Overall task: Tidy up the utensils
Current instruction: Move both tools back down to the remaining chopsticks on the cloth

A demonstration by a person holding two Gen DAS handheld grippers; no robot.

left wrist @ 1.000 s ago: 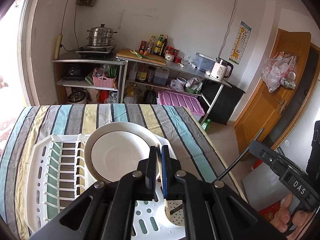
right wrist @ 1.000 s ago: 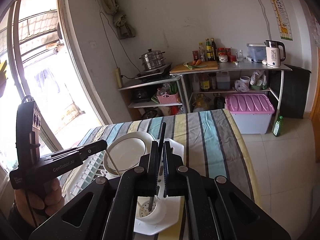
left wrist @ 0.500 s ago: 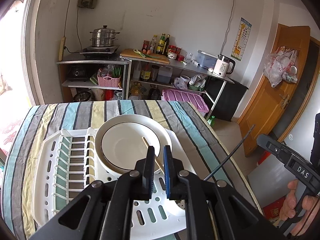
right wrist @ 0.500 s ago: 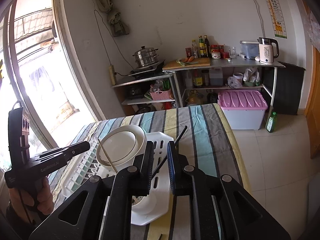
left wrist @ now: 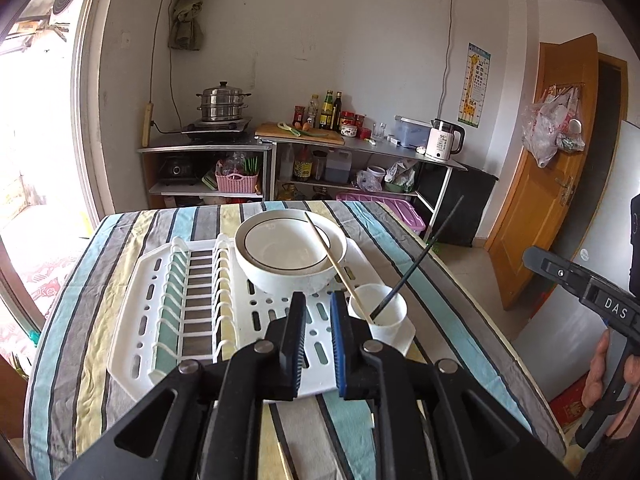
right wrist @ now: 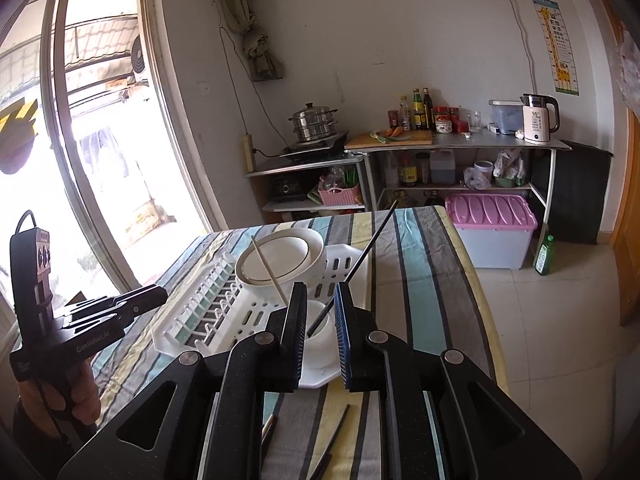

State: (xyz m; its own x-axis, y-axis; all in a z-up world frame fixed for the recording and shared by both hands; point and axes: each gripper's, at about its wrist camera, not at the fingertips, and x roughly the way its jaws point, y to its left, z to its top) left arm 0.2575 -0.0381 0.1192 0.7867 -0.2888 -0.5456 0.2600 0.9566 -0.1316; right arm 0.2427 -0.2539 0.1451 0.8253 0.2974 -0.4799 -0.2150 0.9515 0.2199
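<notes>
The fingers of the left gripper (left wrist: 315,320) stand apart with a clear gap between them, and they hold nothing. The fingers of the right gripper (right wrist: 320,312) are apart in the same way and also hold nothing.

Just ahead of the left fingers, a little to their right, a white cup (left wrist: 378,312) stands at the near right corner of a white rack (left wrist: 168,320). Two chopsticks stand in the cup. The wooden chopstick (left wrist: 332,258) leans away to the left, and its upper part crosses in front of the rim of a white bowl (left wrist: 290,256). The black chopstick (left wrist: 420,254) leans away to the right. The bowl sits on the rack beyond the left fingers, just behind the cup.

From the right wrist view, the cup (right wrist: 320,328) appears between the two right fingers, partly hidden by them. The black chopstick (right wrist: 360,264) rises from it just above the fingertips, and the wooden chopstick (right wrist: 268,270) rises to the left of them. The bowl (right wrist: 280,260) is further ahead and to the left.

Below the right fingers, close to the gripper body, thin dark sticks (right wrist: 336,428) lie on the striped cloth (right wrist: 420,272). They may be more chopsticks, but the gripper hides most of them.

The left gripper (right wrist: 136,304) is also seen well to the left of the right fingers, held in a hand (right wrist: 60,396).
</notes>
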